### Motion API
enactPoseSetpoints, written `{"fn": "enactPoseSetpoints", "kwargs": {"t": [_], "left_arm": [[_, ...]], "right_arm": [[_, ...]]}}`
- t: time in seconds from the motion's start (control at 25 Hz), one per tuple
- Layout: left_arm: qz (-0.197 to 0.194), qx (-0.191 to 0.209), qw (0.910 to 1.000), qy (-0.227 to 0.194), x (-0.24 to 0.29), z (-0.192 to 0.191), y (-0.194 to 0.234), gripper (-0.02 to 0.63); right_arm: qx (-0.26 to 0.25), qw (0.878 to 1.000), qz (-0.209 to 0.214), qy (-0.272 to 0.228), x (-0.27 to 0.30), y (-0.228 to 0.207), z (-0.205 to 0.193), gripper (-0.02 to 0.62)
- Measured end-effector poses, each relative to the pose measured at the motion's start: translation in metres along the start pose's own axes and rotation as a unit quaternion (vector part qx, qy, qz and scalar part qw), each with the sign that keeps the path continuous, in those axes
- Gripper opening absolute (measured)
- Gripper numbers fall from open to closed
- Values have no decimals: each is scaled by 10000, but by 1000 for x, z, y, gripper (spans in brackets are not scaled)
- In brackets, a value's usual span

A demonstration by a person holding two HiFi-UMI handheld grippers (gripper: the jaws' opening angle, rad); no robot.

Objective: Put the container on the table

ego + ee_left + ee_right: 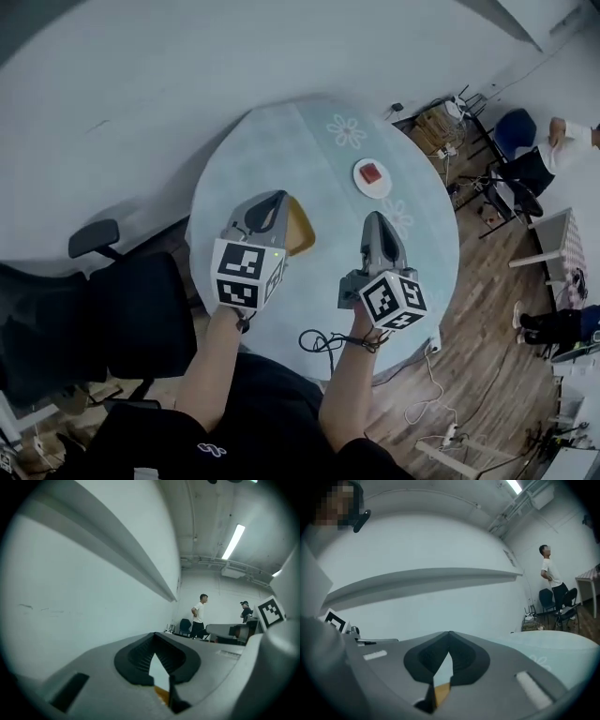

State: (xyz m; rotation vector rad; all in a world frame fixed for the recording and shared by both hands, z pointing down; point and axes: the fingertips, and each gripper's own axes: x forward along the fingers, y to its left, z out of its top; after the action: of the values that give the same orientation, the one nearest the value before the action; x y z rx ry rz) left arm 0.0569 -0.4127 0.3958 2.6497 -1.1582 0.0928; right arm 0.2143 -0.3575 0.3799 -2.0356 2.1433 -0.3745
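Note:
A tan, bowl-like container [301, 228] shows in the head view over the round table [281, 141] with its pale blue cloth. It sits just right of my left gripper [278, 195] and is partly hidden by it; whether it rests on the cloth I cannot tell. My right gripper [375, 217] hovers over the table a little further right, apart from the container. Both point away from me. In the left gripper view the left gripper [154, 633] has its tips together with nothing between them. The right gripper [449, 632] stands the same way.
A white plate [365, 186] with a red piece [373, 173] lies on the far side of the table. A black office chair [122, 314] stands at the left. Beyond the table's right edge are a blue chair [514, 131], a person [562, 141] and cables [441, 427] on the wood floor.

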Motion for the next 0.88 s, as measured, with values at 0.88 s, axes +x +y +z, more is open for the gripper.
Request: {"fn": "enactPoseSetpoints", "kwargs": {"t": [0.88], "left_arm": [[-321,225,9992,-63,16,27,-20,2]], "right_arm": [[-287,9989,-379,7,-13,-14,12,9]]}}
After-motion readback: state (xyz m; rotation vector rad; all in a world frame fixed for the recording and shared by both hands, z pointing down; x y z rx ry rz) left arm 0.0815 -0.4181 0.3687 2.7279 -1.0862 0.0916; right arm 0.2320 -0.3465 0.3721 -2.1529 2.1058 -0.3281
